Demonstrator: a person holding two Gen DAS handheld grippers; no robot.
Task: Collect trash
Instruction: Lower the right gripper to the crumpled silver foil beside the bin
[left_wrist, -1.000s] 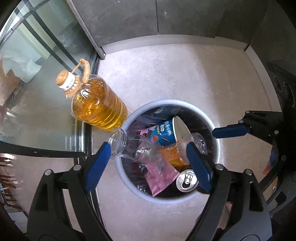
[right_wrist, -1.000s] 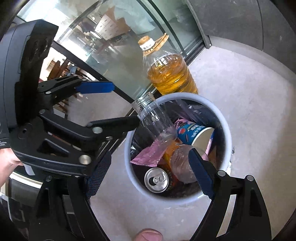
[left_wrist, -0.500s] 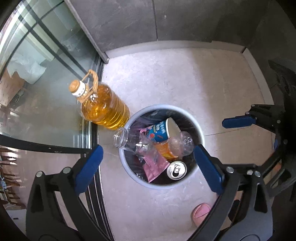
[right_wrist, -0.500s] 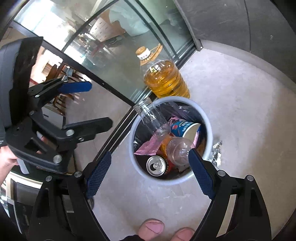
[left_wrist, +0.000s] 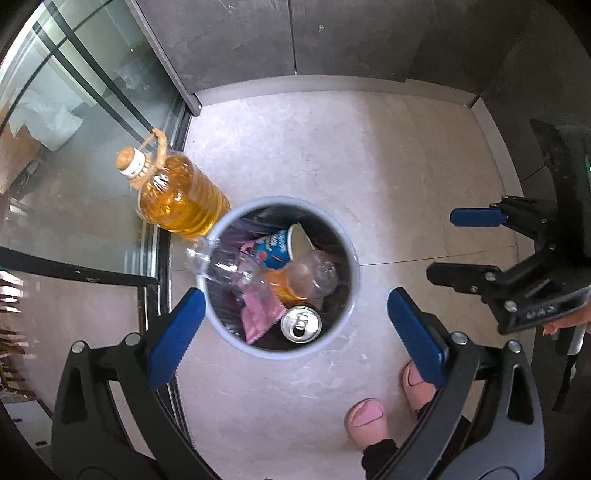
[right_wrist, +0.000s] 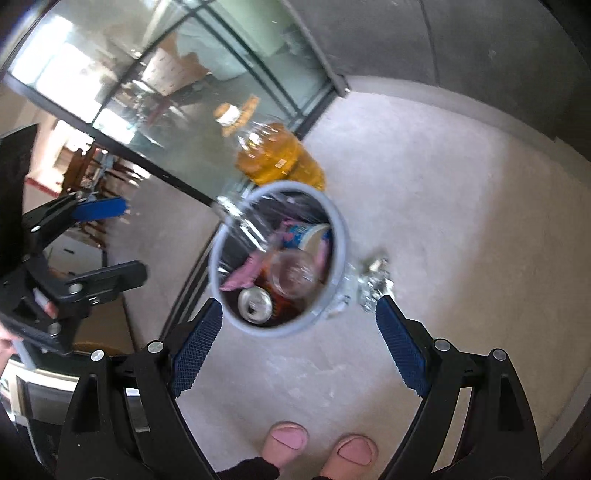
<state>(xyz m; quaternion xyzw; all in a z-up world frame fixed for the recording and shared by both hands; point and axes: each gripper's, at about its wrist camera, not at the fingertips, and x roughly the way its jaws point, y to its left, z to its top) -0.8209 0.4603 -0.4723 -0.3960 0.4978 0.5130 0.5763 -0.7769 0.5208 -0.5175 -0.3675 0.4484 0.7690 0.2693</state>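
Note:
A round grey trash bin (left_wrist: 351, 295) stands on the floor, full of trash: a clear plastic bottle (left_wrist: 221, 266) leaning over its left rim, a blue paper cup (left_wrist: 284, 247), a pink wrapper (left_wrist: 258, 314), a drink can (left_wrist: 301, 324) and an orange bottle (left_wrist: 288, 288). My left gripper (left_wrist: 295, 343) is open and empty, high above the bin. My right gripper (right_wrist: 301, 343) is open and empty, also high above the bin (right_wrist: 340, 258). The can (right_wrist: 255, 304) shows there too. Crumpled foil (right_wrist: 373, 284) lies on the floor to the right of the bin.
A large bottle of yellow oil (left_wrist: 177, 199) stands against the bin beside a glass door (left_wrist: 74, 147). A grey wall (left_wrist: 295, 37) runs behind. The person's pink slippers (left_wrist: 365, 417) are on the floor in front of the bin. The right gripper shows in the left wrist view (left_wrist: 480, 243).
Both grippers have risen and drawn back from the bin, which now looks smaller. The trash in the bin has not moved. The slippers and the foil have come into view.

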